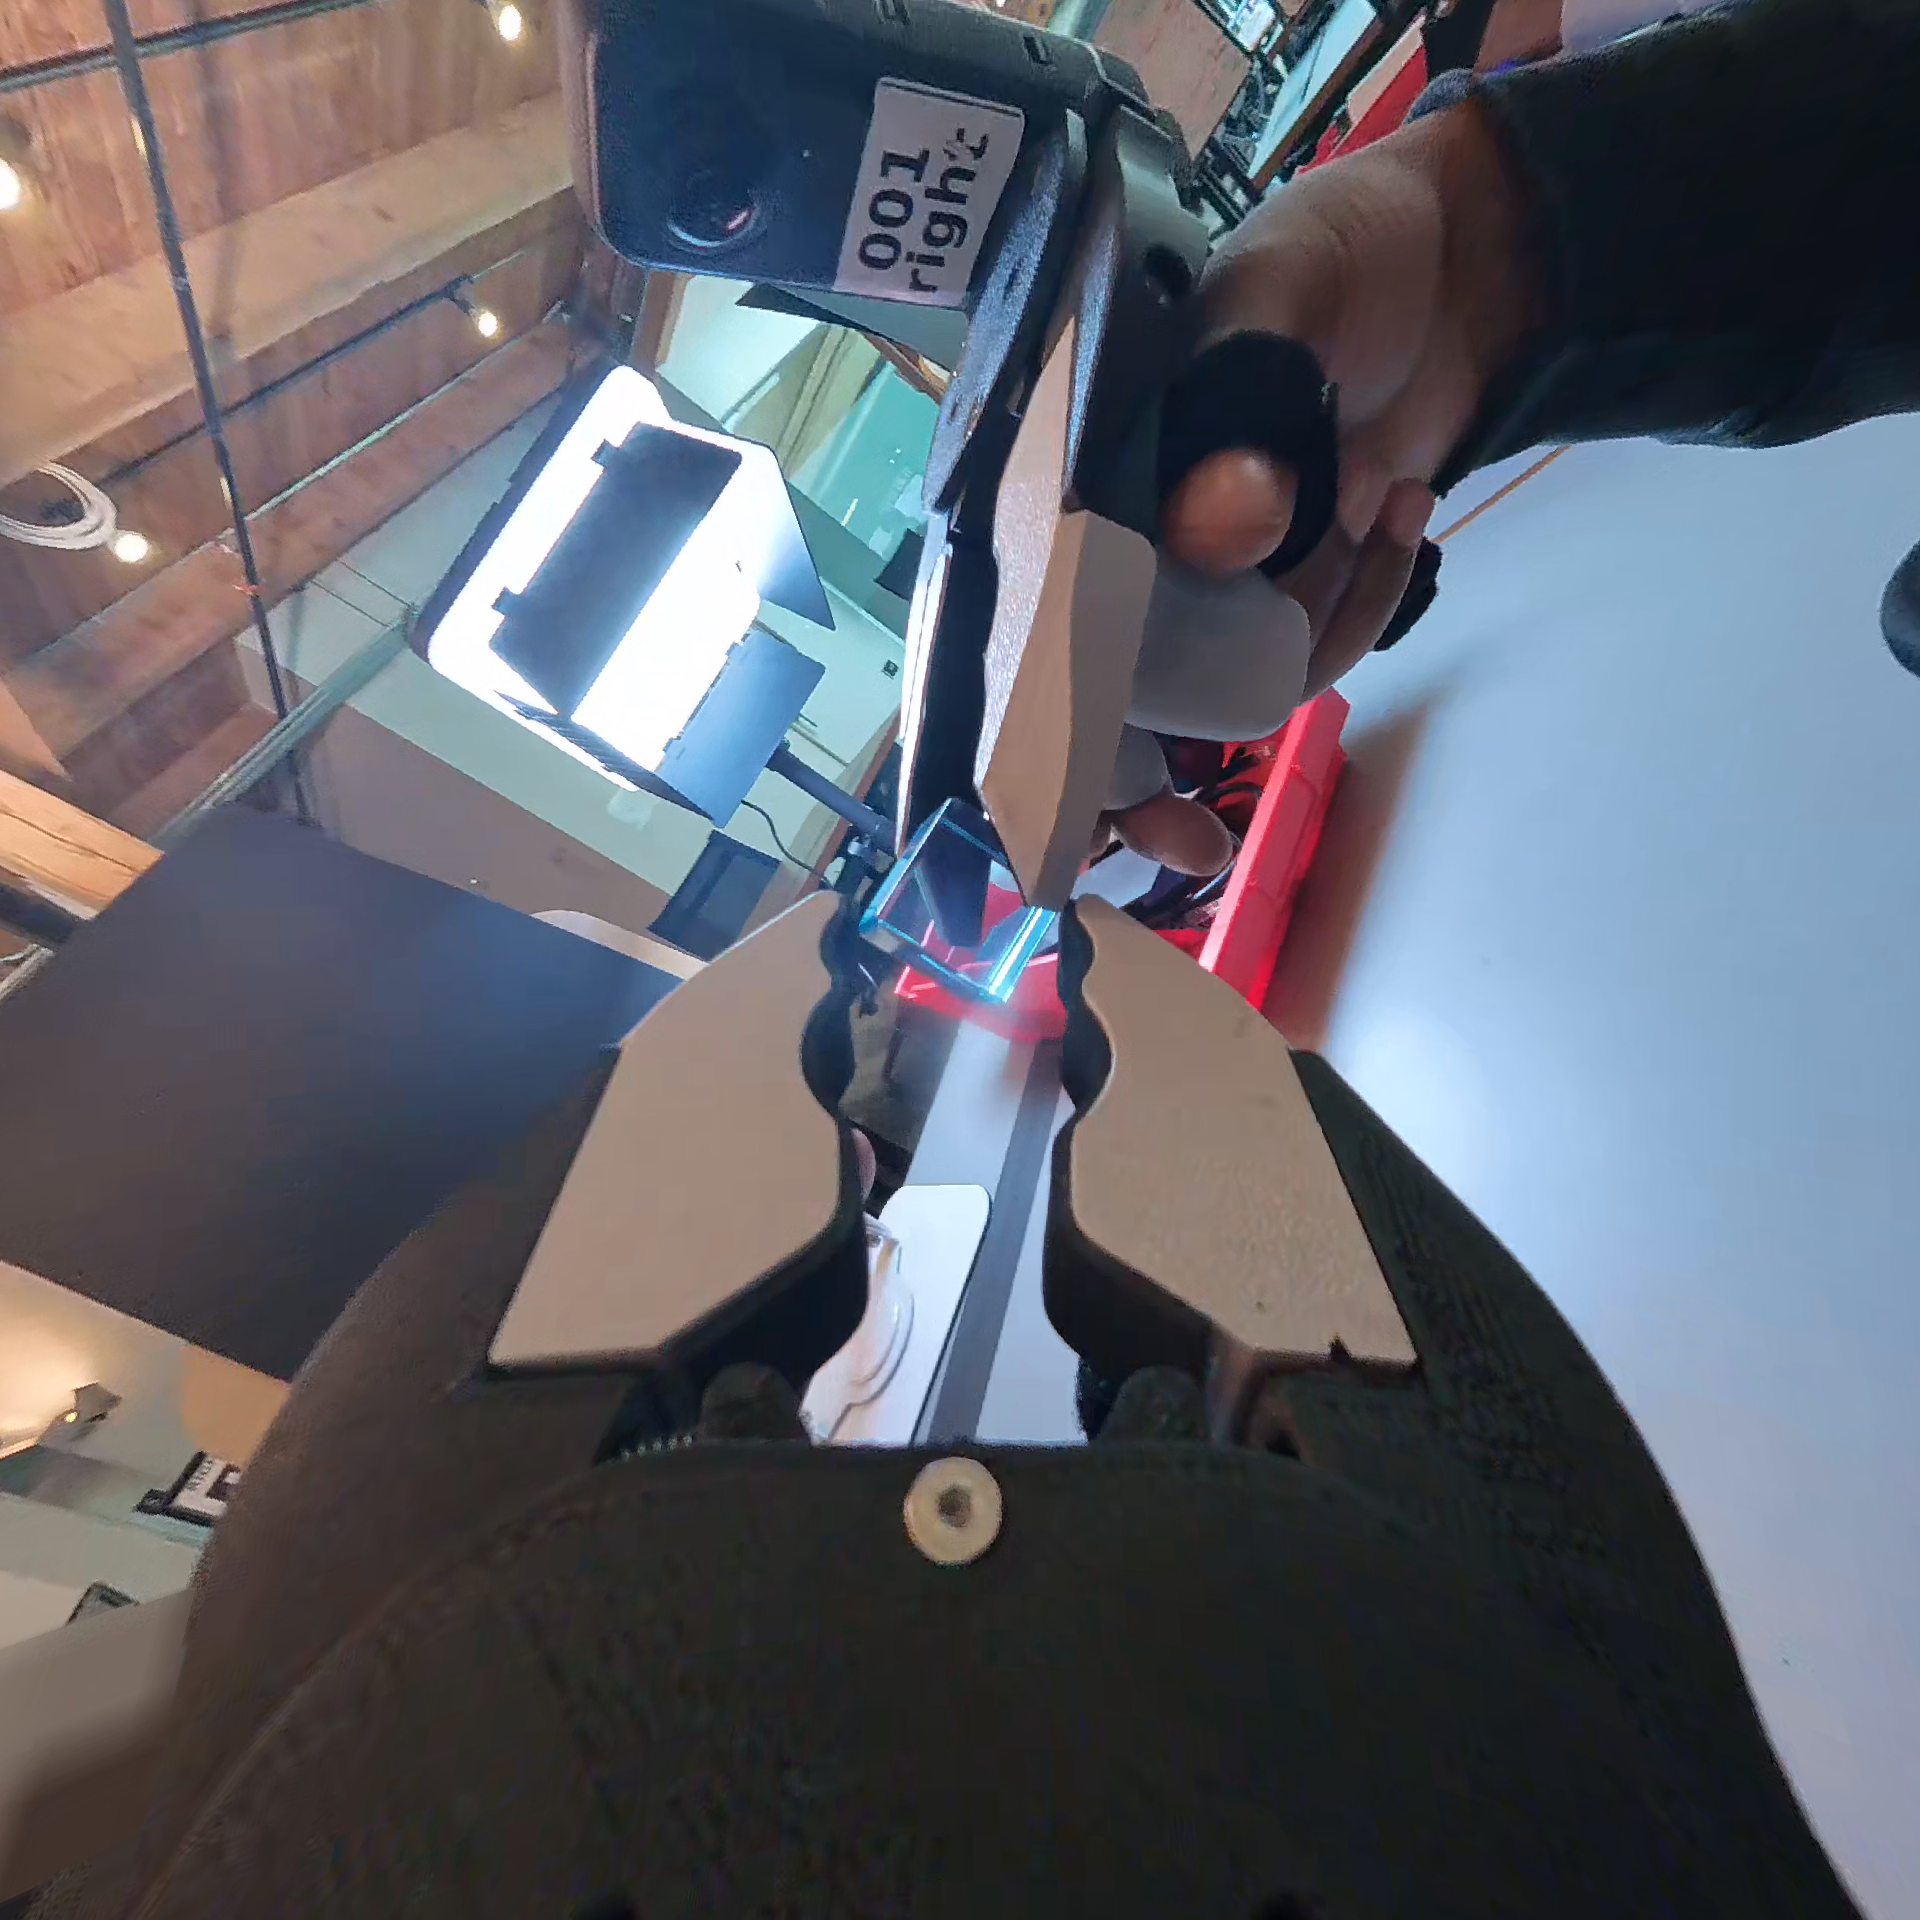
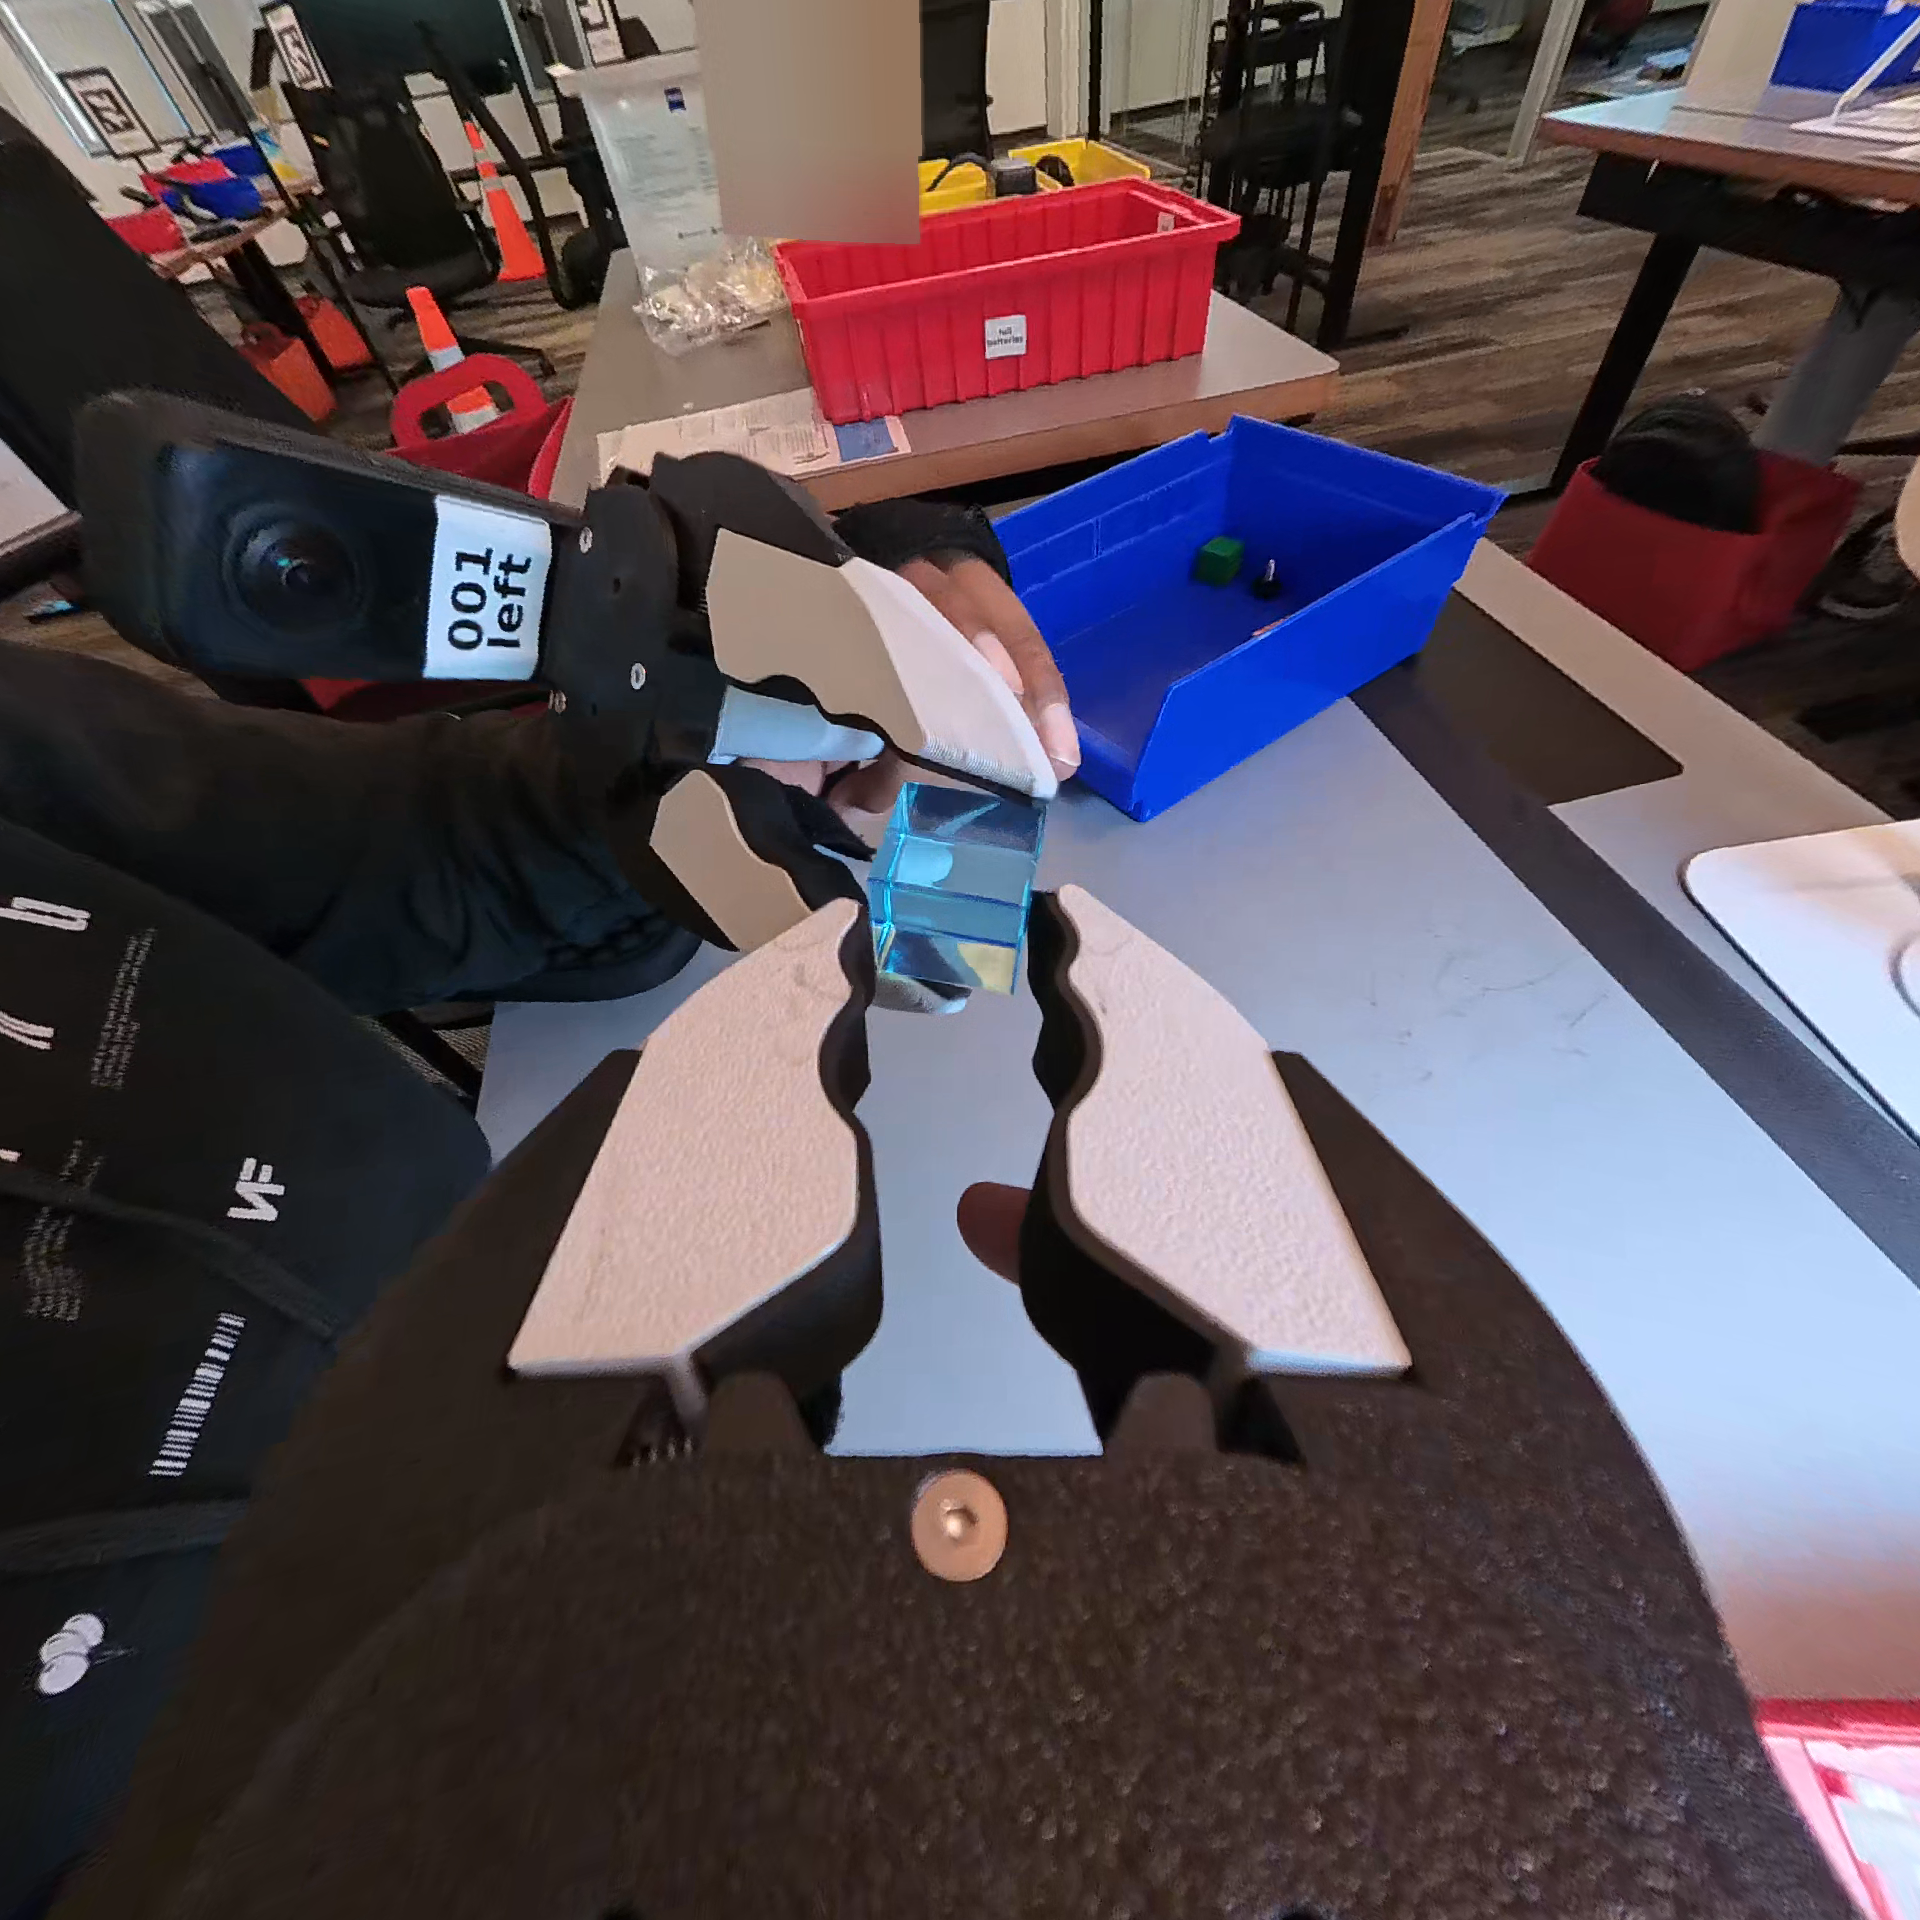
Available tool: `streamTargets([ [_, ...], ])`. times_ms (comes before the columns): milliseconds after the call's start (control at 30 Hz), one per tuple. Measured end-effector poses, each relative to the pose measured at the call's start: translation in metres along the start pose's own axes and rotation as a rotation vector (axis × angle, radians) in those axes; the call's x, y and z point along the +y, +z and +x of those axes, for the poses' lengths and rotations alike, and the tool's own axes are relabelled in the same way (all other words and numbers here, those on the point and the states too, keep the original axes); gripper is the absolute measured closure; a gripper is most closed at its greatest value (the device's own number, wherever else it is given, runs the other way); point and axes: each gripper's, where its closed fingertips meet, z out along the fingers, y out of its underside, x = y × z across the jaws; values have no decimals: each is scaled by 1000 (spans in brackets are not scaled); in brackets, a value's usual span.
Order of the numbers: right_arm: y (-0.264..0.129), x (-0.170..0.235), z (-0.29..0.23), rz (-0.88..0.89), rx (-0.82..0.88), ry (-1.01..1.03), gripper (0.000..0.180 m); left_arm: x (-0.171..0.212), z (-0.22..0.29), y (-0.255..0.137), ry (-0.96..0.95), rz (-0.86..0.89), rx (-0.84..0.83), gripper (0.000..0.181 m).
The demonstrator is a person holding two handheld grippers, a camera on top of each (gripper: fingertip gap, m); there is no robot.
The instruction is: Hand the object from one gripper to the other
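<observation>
A clear blue cube [image 2: 956,883] is held above the grey table [image 2: 1403,1039]. My right gripper [image 2: 951,914] is shut on it, one fingertip on each side face. My left gripper [image 2: 982,891] comes in from the left with its jaws around the same cube, one finger [image 2: 966,717] over the top and the other under the bottom. In the left wrist view the cube [image 1: 940,920] sits between the left gripper's [image 1: 956,920] tips with a small gap on each side, so it is open. The right gripper [image 1: 977,862] reaches down from above.
A blue bin [image 2: 1195,727] with a small green cube [image 2: 1218,561] stands just behind the handover spot. A red bin [image 2: 997,301] is on a farther table, and a white pad [image 2: 1818,935] lies at the right. The person's dark sleeves fill the left side. My left and right fingertips are right by each other.
</observation>
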Motion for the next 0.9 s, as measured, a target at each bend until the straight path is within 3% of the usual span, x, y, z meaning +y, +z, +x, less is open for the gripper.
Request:
streamTargets([
  [133, -3, -11, -3, 61, 11, -50, 151, -6, -7, -1, -21, 44, -57, 145],
  [333, -15, -36, -17, 259, -149, 23, 143, -30, -21, -15, -220, 230, -48, 145],
  [467, -8, -34, -26, 278, -285, 117, 132, -38, -20, -19, -176, 258, -61, 145],
  [567, 2, -30, -31, 259, -308, 124, 143, -36, -19, -18, -145, 240, -64, 146],
  [800, 3, -27, -5, 192, -35, 49, 145, -12, -25, -11, -113, 136, -108, 148],
  [900, -3, -30, -3, 191, 20, 17, 155, -5, -27, -10, -136, 118, -121, 151],
])
